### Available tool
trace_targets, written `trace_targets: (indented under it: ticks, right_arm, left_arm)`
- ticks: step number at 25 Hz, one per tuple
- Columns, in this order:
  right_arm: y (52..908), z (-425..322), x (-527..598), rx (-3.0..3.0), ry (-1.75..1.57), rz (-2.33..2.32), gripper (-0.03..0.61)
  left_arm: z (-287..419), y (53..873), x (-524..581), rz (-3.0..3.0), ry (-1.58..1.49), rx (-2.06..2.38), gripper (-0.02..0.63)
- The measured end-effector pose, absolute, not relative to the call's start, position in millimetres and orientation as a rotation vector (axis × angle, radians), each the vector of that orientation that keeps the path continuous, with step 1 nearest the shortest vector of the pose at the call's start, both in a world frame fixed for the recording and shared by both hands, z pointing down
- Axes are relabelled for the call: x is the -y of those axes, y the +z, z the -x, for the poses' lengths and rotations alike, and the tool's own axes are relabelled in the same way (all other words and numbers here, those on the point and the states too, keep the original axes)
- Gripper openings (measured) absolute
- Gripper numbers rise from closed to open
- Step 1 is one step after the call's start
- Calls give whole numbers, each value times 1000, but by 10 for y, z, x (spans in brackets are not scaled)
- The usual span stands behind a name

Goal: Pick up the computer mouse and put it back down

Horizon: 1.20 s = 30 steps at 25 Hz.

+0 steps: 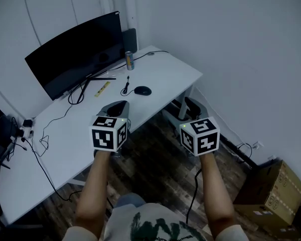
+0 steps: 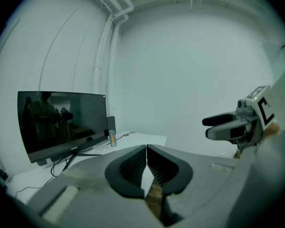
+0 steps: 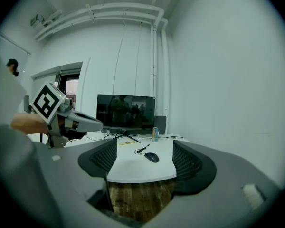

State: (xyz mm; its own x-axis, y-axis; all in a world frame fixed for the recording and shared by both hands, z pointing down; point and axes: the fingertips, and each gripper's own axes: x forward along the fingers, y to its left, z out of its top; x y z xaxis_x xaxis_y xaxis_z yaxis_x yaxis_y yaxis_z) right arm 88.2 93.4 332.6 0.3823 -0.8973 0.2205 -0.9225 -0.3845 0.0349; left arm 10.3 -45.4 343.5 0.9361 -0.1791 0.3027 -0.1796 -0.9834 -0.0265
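Note:
A dark computer mouse lies on the white desk, a little back from its front edge, with a coiled black cable just to its left. Both grippers hover over the wooden floor in front of the desk, short of the mouse. My left gripper is shut and holds nothing; in the left gripper view its pads meet. My right gripper is open and empty. In the right gripper view the mouse shows far off between the spread jaws of the right gripper.
A wide black monitor stands at the back of the desk, with a drink can and a dark speaker to its right. A yellow ruler lies near the monitor stand. Cables trail over the desk's left part. Cardboard boxes sit on the floor at the right.

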Motion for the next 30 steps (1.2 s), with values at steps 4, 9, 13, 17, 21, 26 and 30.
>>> trace_targets:
  ticks: [4, 9, 13, 17, 21, 26, 30]
  right_arm:
    - [3326, -955, -819, 1680, 249, -2473, 353]
    - [3422, -1051, -564, 1721, 268, -2427, 353]
    - [3472, -1206, -270, 1744, 275, -2394, 353]
    - [3476, -1395, 138, 1766, 276, -2356, 353]
    - [3481, -1577, 627, 1798, 285, -2316, 353]
    - [3475, -1804, 1240, 1836, 300, -2279, 353]
    - [3478, -1931, 1640, 1854, 301, -2255, 353]
  left_arm:
    - [-141, 3438, 573, -3082, 479, 325, 5]
    - [-230, 3490, 802, -3063, 479, 367, 3]
    - [-383, 3521, 1048, -3051, 468, 390, 3]
    - [-507, 3562, 1426, -3035, 471, 431, 2]
    - [-642, 3591, 1917, -3005, 477, 493, 2]
    - [-846, 3610, 2479, -2981, 479, 536, 2]
    - [-928, 3671, 2847, -2955, 481, 560, 2]
